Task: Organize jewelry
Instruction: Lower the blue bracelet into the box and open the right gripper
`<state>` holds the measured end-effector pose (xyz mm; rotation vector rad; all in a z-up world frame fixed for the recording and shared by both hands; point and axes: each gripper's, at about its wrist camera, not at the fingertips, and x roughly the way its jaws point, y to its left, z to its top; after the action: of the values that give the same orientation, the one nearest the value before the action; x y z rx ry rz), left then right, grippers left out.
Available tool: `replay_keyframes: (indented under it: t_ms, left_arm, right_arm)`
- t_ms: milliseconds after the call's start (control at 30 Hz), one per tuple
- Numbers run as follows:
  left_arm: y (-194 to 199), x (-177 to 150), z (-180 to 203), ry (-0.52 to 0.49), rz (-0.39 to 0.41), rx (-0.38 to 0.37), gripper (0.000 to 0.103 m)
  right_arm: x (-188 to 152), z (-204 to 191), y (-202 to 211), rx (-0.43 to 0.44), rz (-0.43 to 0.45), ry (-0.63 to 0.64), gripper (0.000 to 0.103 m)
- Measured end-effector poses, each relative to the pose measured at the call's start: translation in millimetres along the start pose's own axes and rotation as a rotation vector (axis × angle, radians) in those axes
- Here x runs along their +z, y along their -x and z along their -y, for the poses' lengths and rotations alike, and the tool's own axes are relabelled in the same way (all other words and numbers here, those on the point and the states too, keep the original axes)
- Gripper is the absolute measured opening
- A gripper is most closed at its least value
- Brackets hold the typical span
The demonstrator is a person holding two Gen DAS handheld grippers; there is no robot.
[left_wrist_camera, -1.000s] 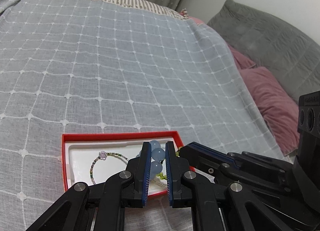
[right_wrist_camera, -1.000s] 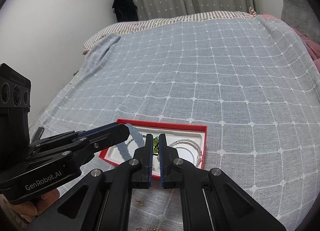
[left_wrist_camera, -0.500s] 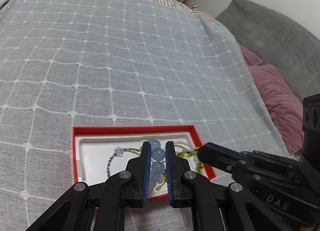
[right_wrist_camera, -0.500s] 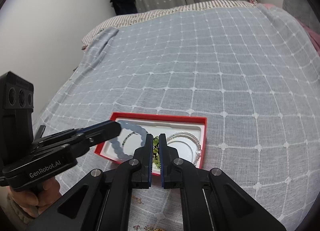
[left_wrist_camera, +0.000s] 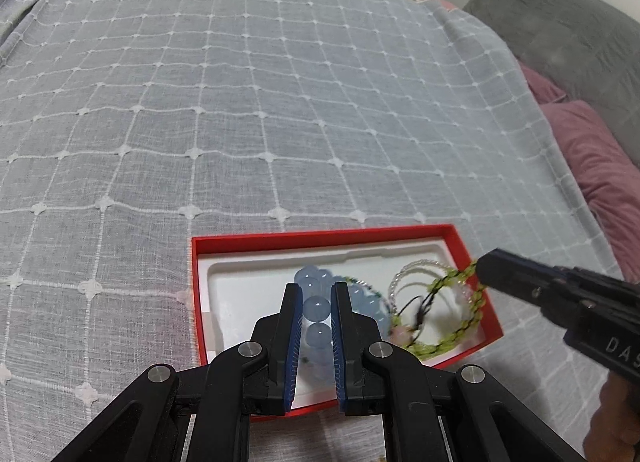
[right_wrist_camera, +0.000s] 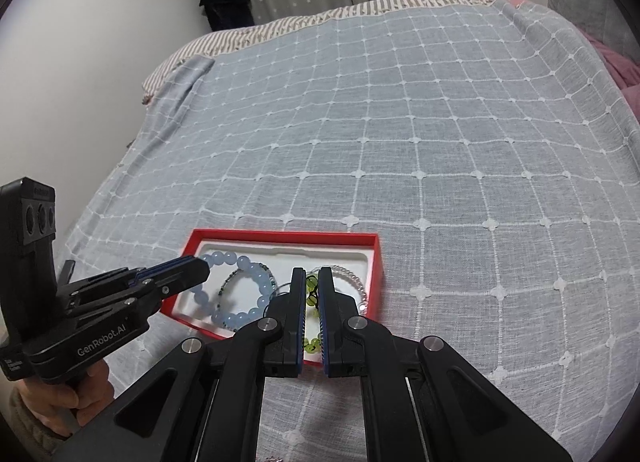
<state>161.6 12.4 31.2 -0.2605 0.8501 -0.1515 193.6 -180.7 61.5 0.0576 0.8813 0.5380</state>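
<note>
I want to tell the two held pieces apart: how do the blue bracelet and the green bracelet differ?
The blue bracelet has large, round, pale beads; the green bracelet has small yellow-green ones. The left gripper pinches the blue bracelet; the right gripper pinches the green bracelet. Blue sits left in the red box, green right. Both are beaded loops.

One red box [right_wrist_camera: 362,238]. Four bracelets: one blue [right_wrist_camera: 256,276], one green [left_wrist_camera: 460,338], one silver [right_wrist_camera: 352,277], one thin beaded [right_wrist_camera: 229,279]. Two grippers.

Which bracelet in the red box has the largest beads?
The pale blue bracelet, at the left claw. Its round beads are far bigger than those of the green bracelet and the clear one.
</note>
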Motion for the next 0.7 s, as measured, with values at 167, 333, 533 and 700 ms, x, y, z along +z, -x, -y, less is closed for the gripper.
replay_keyframes:
  t_ms: [167,333,533,700]
  left_arm:
    - [-4,-2,-3,-0.004,-0.016,0.024,0.012]
    - [0,-2,-5,0.005,-0.016,0.022,0.020]
    - [14,-4,-8,0.014,0.008,0.014,0.027]
    - [23,-13,-4,-0.009,0.015,0.037,0.030]
  right_arm:
    - [0,5,3,-0.023,0.011,-0.017,0.007]
    - [-1,5,7,-0.021,0.016,-0.019,0.018]
    - [-2,3,17,-0.015,0.024,-0.023,0.023]
    - [-8,-1,27,-0.014,0.031,-0.030,0.030]
